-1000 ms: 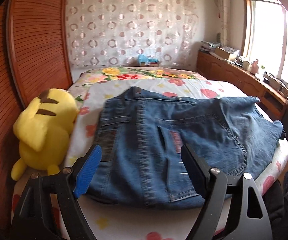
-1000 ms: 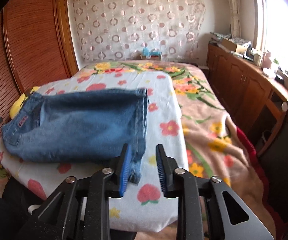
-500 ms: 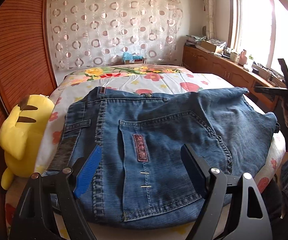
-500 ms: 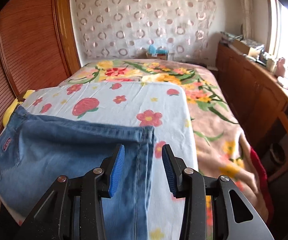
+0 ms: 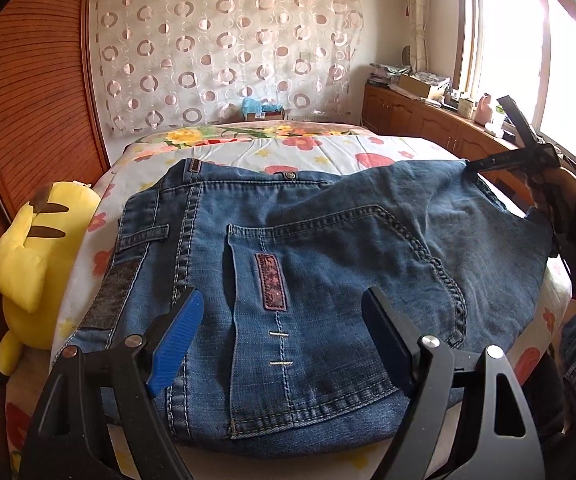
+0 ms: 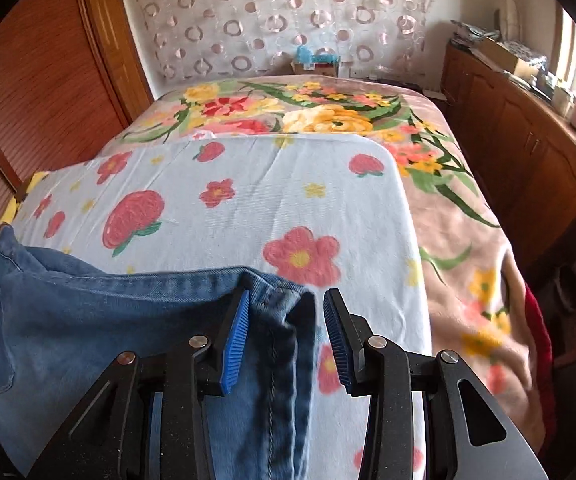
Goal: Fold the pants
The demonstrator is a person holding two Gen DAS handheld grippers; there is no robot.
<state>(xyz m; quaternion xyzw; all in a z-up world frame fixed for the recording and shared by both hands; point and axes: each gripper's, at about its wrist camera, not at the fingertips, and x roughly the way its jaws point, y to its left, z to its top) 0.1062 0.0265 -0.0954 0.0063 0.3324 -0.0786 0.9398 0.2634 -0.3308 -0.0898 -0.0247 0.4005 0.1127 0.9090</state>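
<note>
Pants (image 5: 328, 264) near edge hidden, legs cropped

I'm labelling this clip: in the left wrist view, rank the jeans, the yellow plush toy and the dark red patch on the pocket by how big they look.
1. jeans
2. yellow plush toy
3. dark red patch

black gripper (image 5: 277, 340), blue ribbed pads (image 5: 175, 344)

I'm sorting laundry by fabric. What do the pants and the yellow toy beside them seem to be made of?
The pants look like blue denim, matte and faded, with pale contrast stitching, a rivet and a visible twill weave. The yellow toy looks like soft plush, likely synthetic fleece: a smooth, slightly fuzzy surface with rounded stuffed shapes. The exact fibre cannot be told.
</note>
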